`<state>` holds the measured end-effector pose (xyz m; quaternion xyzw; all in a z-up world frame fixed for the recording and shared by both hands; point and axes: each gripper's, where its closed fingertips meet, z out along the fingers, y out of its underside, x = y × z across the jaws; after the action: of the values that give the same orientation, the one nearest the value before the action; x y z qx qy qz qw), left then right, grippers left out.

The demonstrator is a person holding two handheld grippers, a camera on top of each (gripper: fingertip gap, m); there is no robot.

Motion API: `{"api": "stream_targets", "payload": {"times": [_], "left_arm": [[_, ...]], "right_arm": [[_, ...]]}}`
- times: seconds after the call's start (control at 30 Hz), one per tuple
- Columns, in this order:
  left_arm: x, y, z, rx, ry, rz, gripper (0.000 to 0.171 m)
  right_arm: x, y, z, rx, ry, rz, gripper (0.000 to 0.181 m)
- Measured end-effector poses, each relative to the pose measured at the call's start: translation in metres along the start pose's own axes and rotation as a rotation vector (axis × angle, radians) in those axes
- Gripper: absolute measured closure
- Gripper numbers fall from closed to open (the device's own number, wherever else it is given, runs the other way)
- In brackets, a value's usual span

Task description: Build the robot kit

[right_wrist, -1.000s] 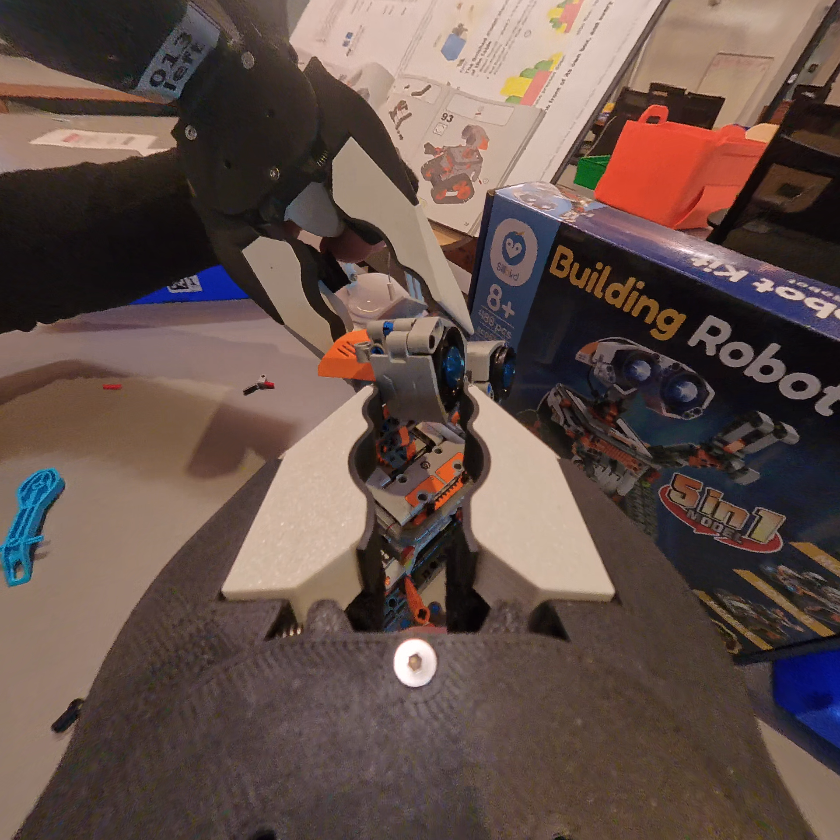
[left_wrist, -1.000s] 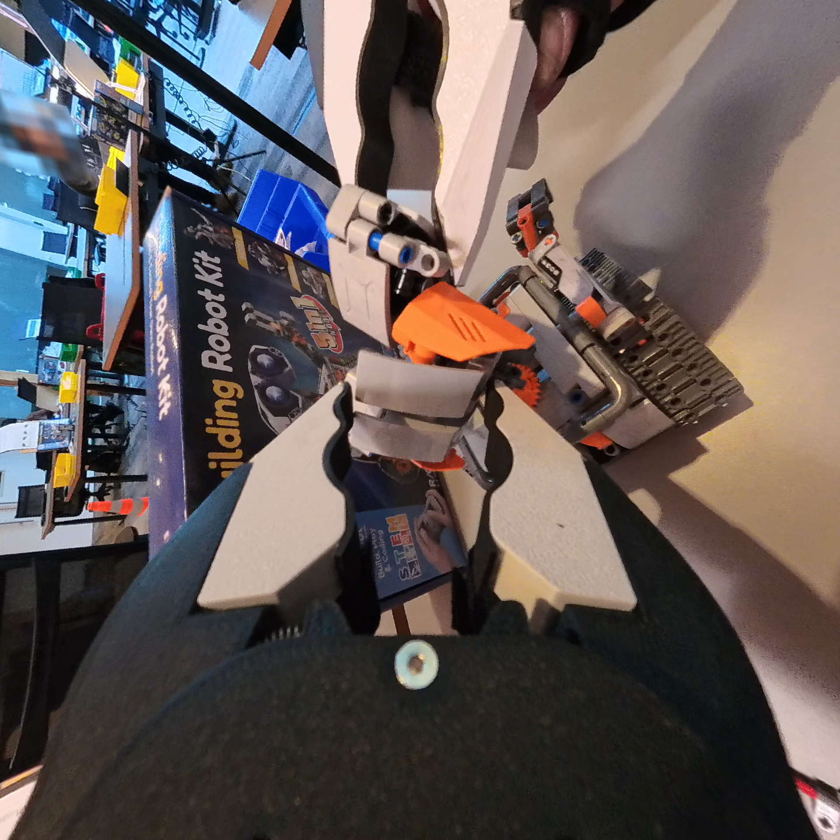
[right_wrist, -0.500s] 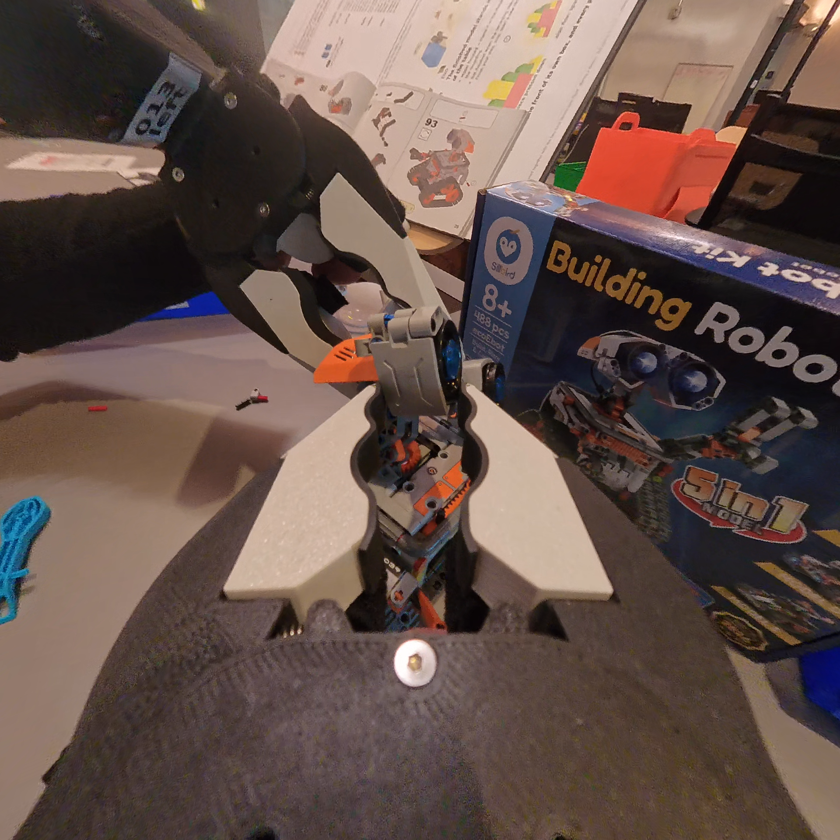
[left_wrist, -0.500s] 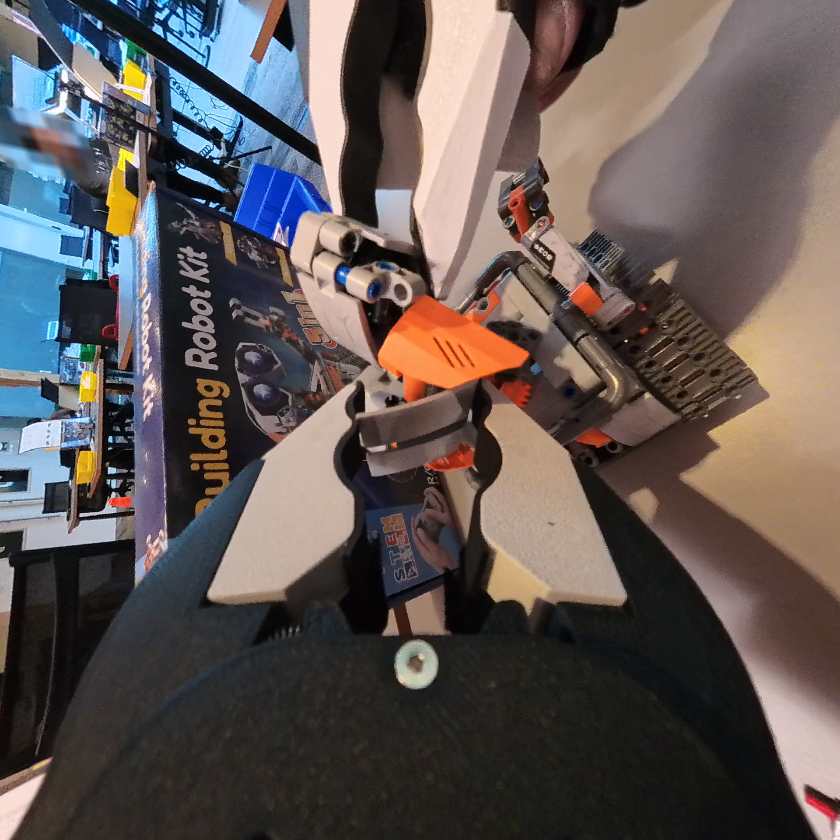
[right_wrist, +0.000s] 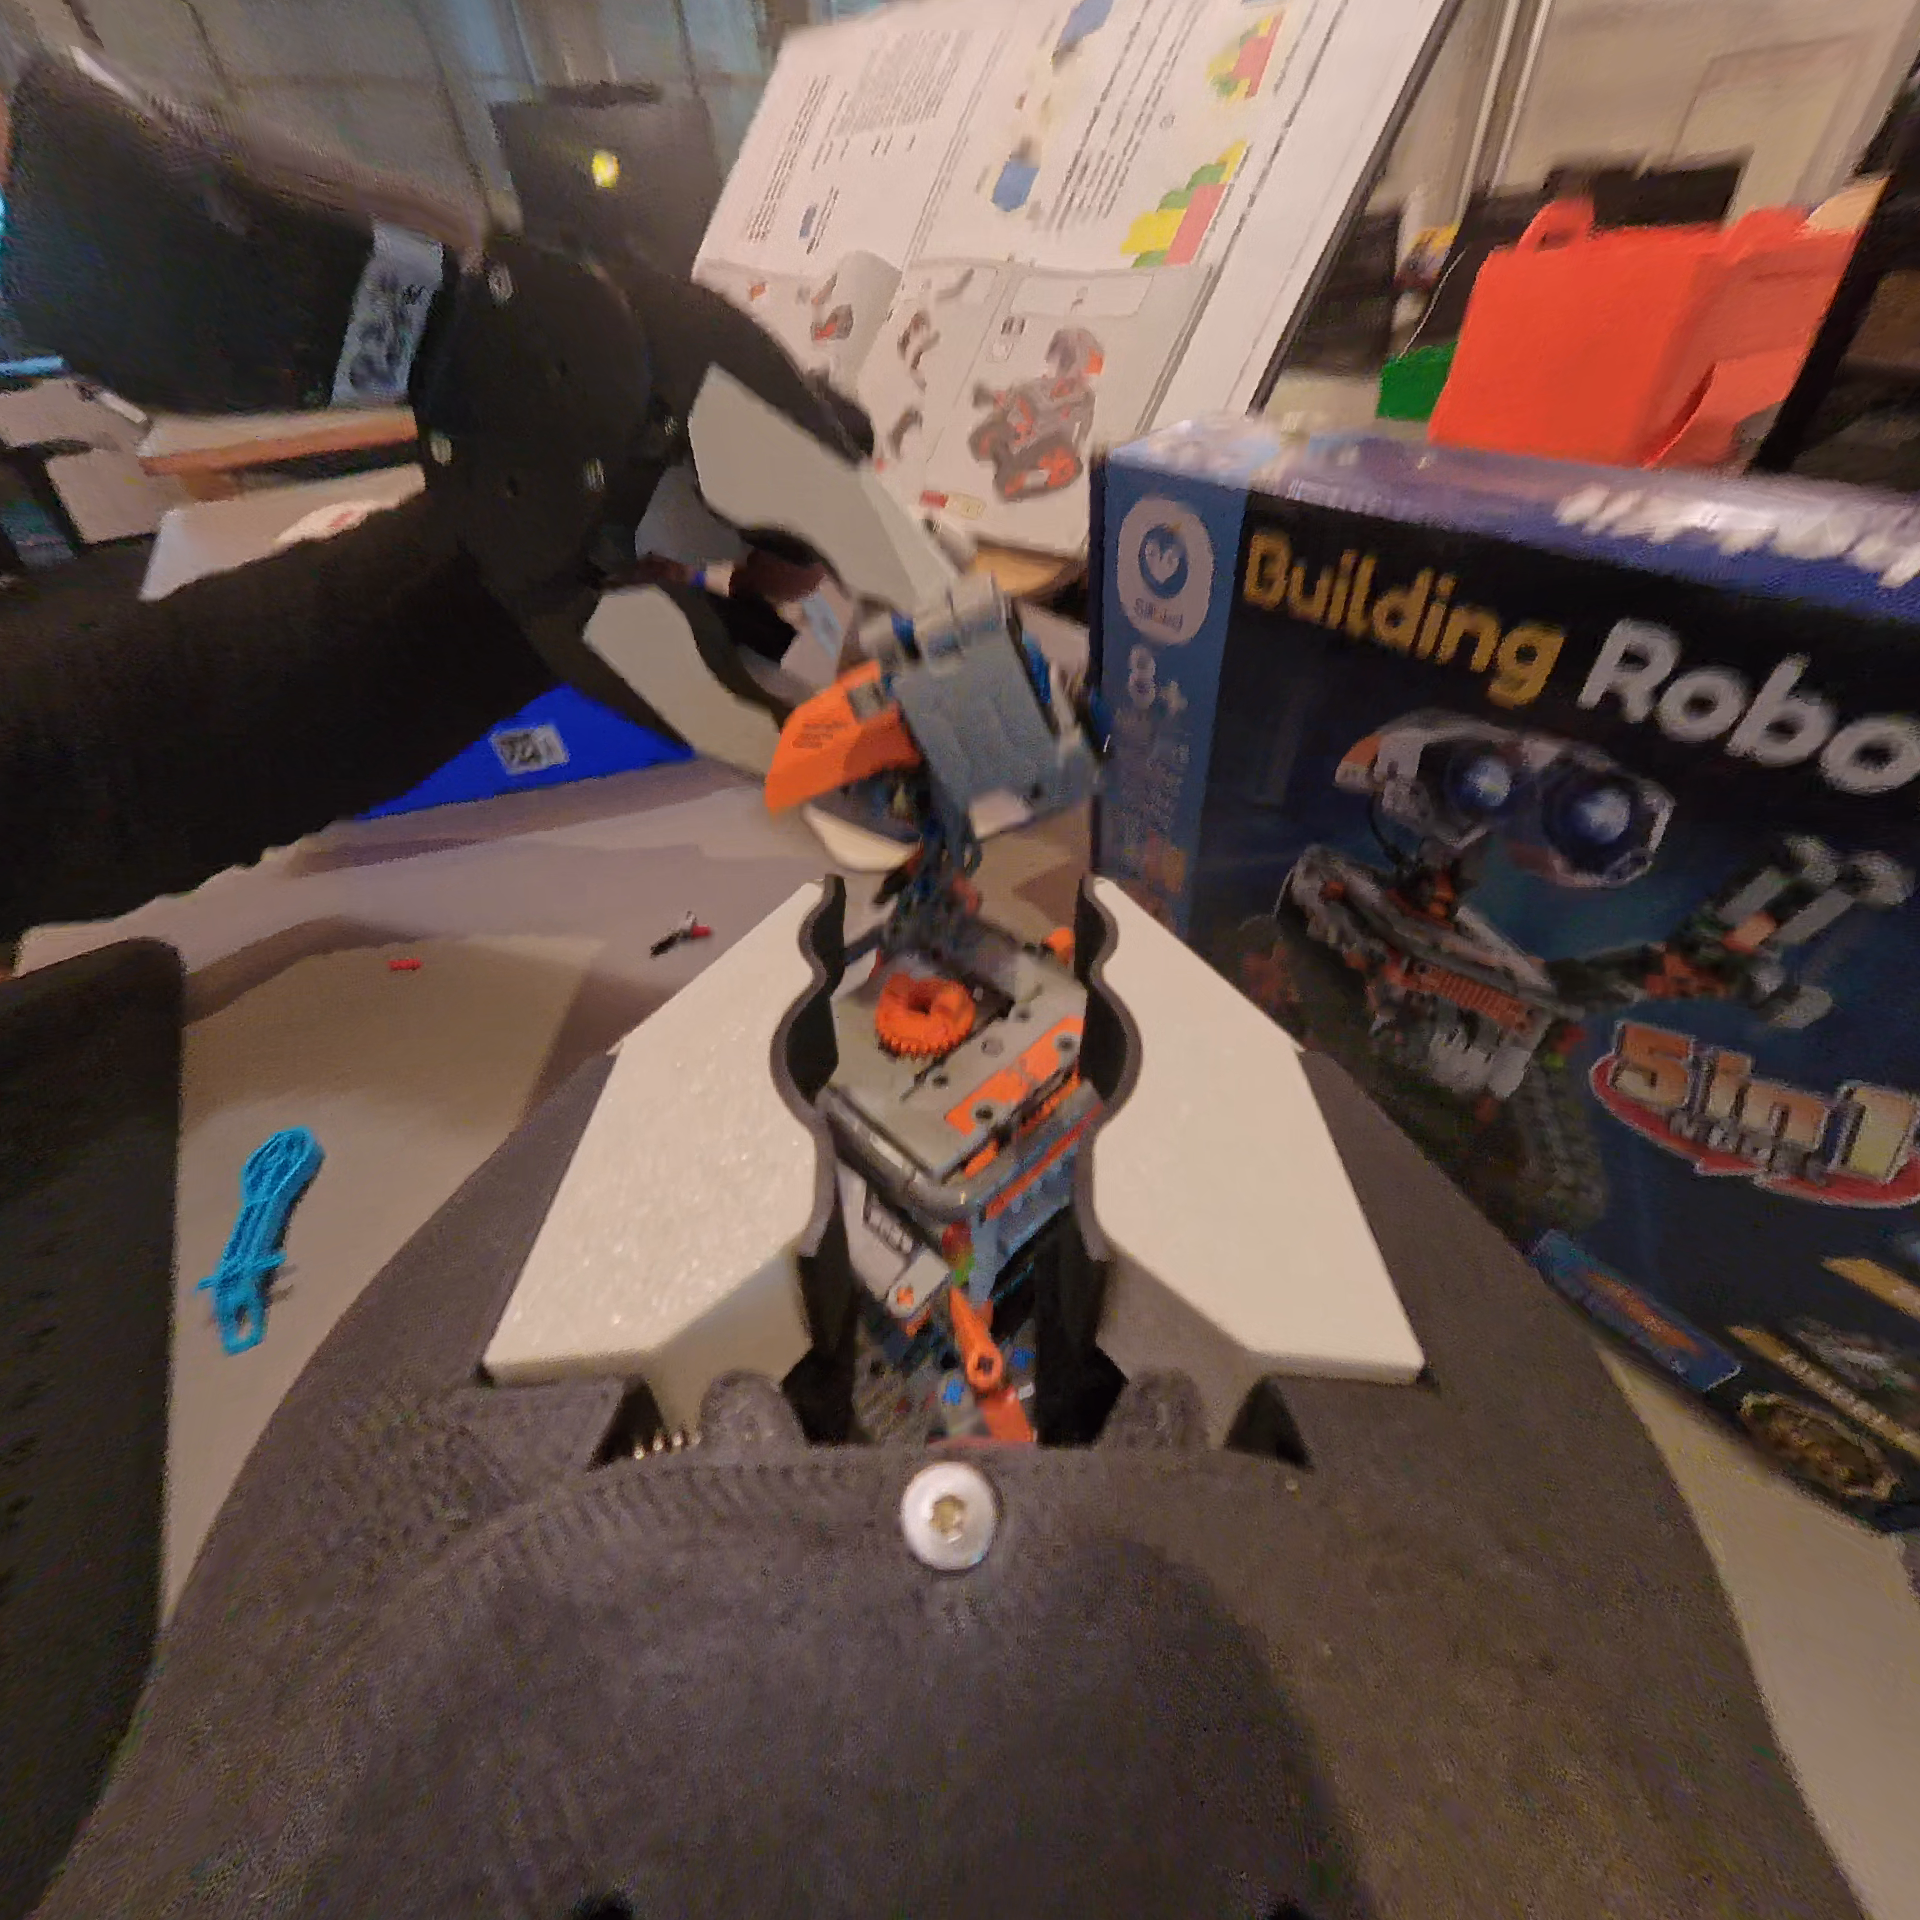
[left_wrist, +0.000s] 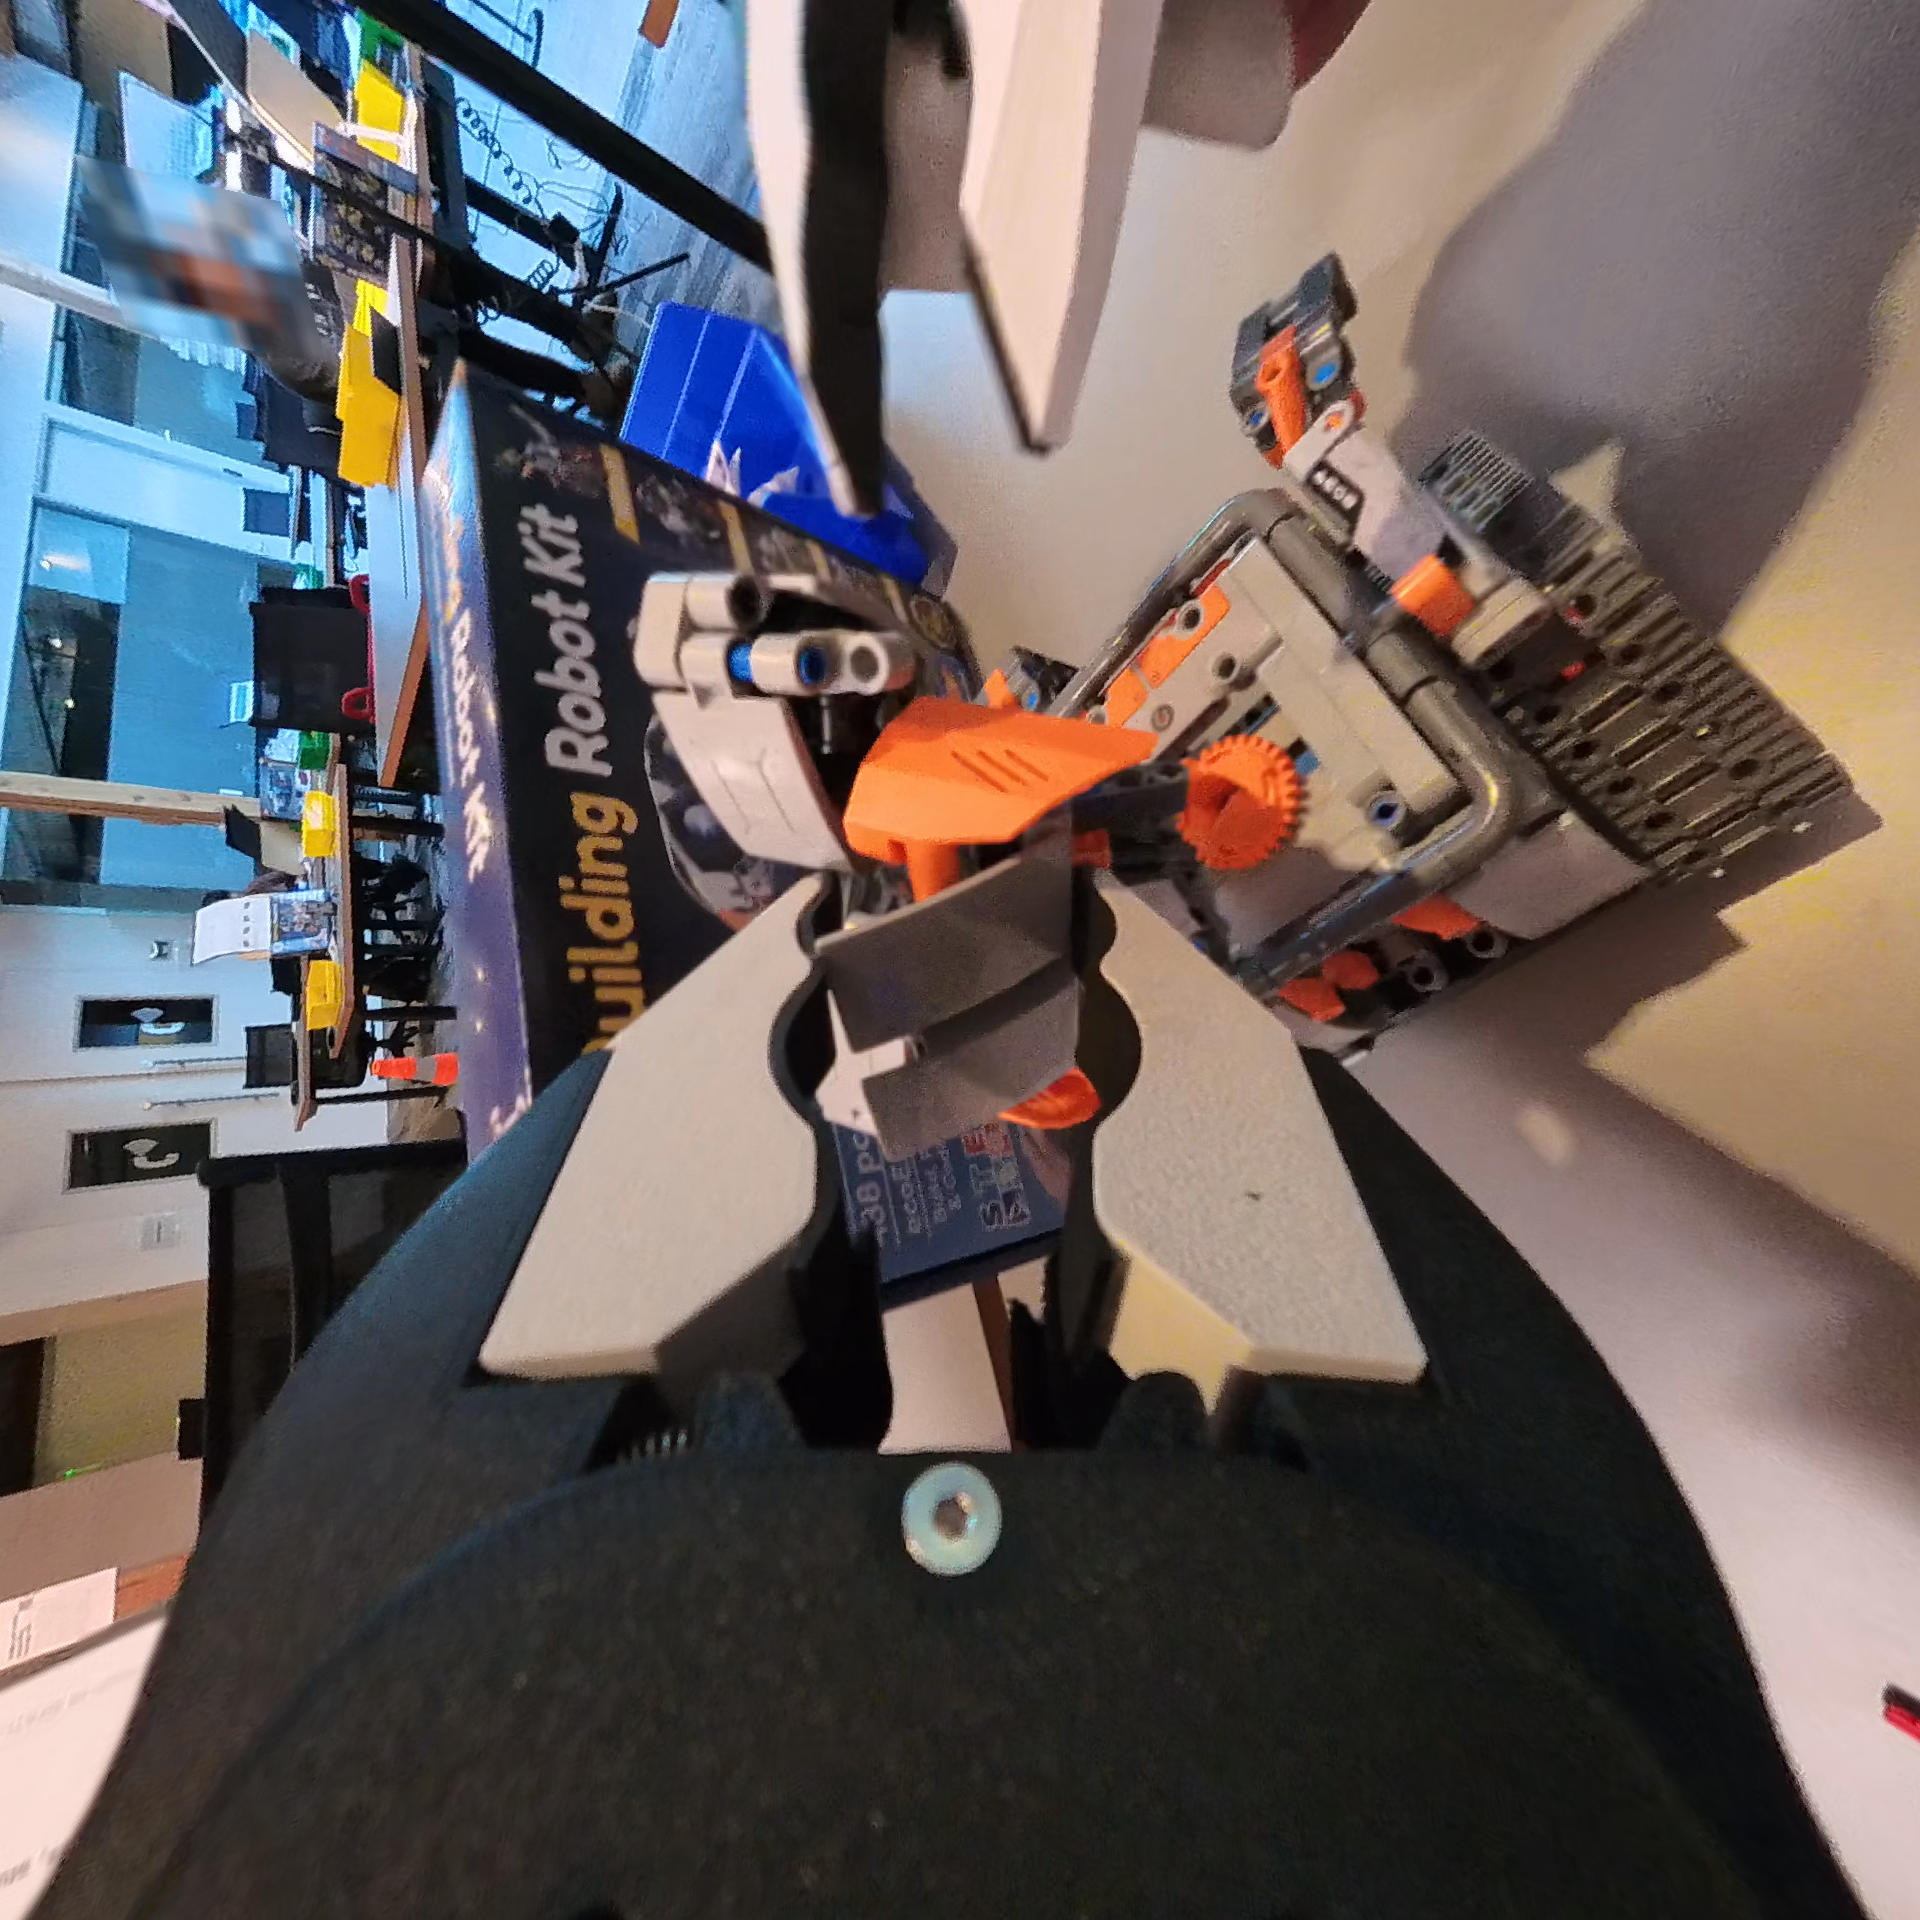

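Two grippers: both at one toy robot [left_wrist: 1382, 769] built of grey, orange and black bricks, standing on the tabletop [left_wrist: 1714, 1195] just beside a dark blue kit box [right_wrist: 1538, 935].
Left gripper [left_wrist: 951, 925]: clenched on a grey angled panel [left_wrist: 951, 997] at the toy's head end, fingers [left_wrist: 686, 1132] pressed against the panel's two sides.
Right gripper [right_wrist: 956, 904]: released, fingers [right_wrist: 665, 1164] spread to either side of the toy's body with a gap on each side; contact with the bricks cannot be told.
Toy head: orange beak-like piece [left_wrist: 987, 774] and grey curved shell [left_wrist: 743, 769] tilted up above the body, orange gear [right_wrist: 920, 1013] exposed on top of the body.
Toy base: black ribbed track [left_wrist: 1662, 717] resting on the tabletop, far from the box.
Box: upright on its long edge, picture of a robot on its face.
Behind, toward the tabletop's far edge: open instruction booklet [right_wrist: 1039, 239] propped at a slant, orange bag [right_wrist: 1631, 332] past the box.
Left part of the tabletop: light-blue plastic tool [right_wrist: 260, 1236] lying flat, small red and black bits [right_wrist: 681, 933] scattered well apart.
Also seen: blue bin [left_wrist: 727, 405] beyond the box; black sleeve [right_wrist: 208, 707] behind the left gripper.
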<state>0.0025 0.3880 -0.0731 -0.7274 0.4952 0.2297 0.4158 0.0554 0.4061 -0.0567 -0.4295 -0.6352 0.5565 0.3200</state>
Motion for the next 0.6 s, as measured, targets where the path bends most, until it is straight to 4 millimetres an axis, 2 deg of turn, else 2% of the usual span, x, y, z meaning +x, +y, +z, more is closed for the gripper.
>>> {"api": "stream_targets", "payload": {"times": [0.07,0.2,0.43,0.6], "left_arm": [[-0.004,0.004,-0.004,-0.004,-0.015,-0.008,0.129],[-0.011,0.005,-0.012,0.014,-0.037,-0.024,0.129],[-0.018,-0.001,-0.022,0.042,-0.062,-0.015,0.129],[-0.019,-0.003,-0.024,0.063,-0.061,-0.011,0.129]], "right_arm": [[-0.006,0.023,0.004,-0.129,-0.054,0.021,0.136],[-0.018,0.047,0.025,-0.258,-0.068,-0.007,0.14],[-0.021,0.064,0.046,-0.397,-0.077,0.013,0.139],[-0.021,0.058,0.05,-0.378,-0.135,0.017,0.139]]}}
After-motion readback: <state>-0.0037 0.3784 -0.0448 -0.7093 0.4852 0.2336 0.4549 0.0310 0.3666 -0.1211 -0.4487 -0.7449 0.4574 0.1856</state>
